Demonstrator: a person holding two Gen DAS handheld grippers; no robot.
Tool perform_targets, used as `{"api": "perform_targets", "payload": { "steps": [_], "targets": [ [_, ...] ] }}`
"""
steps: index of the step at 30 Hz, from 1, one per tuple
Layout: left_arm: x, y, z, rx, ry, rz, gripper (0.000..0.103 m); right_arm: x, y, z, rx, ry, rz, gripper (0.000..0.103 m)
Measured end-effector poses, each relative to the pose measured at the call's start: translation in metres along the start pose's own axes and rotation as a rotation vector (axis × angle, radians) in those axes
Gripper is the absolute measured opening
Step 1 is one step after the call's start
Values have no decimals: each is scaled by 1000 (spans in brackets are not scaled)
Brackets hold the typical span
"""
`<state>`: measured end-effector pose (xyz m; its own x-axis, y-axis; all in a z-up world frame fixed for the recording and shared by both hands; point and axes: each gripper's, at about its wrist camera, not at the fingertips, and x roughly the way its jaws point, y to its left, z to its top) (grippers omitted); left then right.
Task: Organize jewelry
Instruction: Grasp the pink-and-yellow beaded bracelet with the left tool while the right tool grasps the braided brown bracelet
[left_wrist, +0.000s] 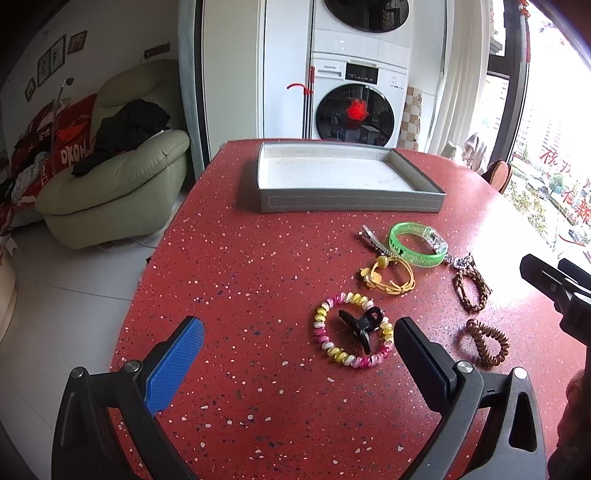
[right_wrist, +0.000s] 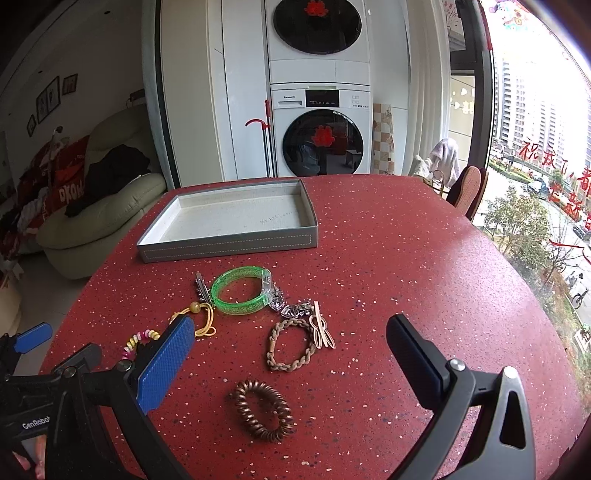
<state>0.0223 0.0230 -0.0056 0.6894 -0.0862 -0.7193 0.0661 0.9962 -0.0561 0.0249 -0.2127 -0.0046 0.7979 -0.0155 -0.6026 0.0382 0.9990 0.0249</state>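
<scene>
An empty grey tray with a white lining stands on the red speckled table. In front of it lie a green bangle, a silver clip, a yellow cord tie, a multicoloured spiral tie with a black claw clip on it, a braided brown bracelet and a brown spiral tie. My left gripper is open, just left of the multicoloured tie. My right gripper is open above the braided bracelet.
The table's left edge drops to a tiled floor with a pale green armchair. Stacked washing machines stand behind the table. A window runs along the right. A silver chain and a pink hair clip lie by the bracelet.
</scene>
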Motion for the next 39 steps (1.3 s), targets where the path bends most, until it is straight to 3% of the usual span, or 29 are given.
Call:
{"api": "perform_targets", "payload": {
  "steps": [7,14,21,23,25,30,32,34,35,36,37,39],
  "targets": [
    [38,14,-3,-42,197,-81,103,18,-23,-9,43,129,-32,103],
    [54,7,1,-7,228,-99,103,43,-33,-11,65,240,-39,102],
    [67,3,9,27,267,-111,101,78,-28,-13,69,371,-25,74],
    [68,-1,12,49,263,-102,93,85,-28,-15,95,395,-17,69],
    [69,-5,14,76,266,-97,92,87,-27,-13,107,393,-25,64],
    [66,-16,15,141,254,-84,68,92,-17,-10,82,400,-44,51],
    [64,-22,16,166,245,-94,40,93,-14,-10,68,401,-56,38],
    [63,-25,17,182,243,-97,29,93,-13,-11,58,400,-69,29],
    [63,-25,17,179,241,-108,27,93,-14,-11,60,399,-74,26],
    [62,-23,17,168,242,-125,27,92,-16,-10,68,397,-70,12],
    [62,-21,18,150,244,-149,27,91,-19,-11,88,397,-49,7],
    [57,-15,19,113,232,-199,27,92,-24,-10,109,397,-29,7]
  ]
}}
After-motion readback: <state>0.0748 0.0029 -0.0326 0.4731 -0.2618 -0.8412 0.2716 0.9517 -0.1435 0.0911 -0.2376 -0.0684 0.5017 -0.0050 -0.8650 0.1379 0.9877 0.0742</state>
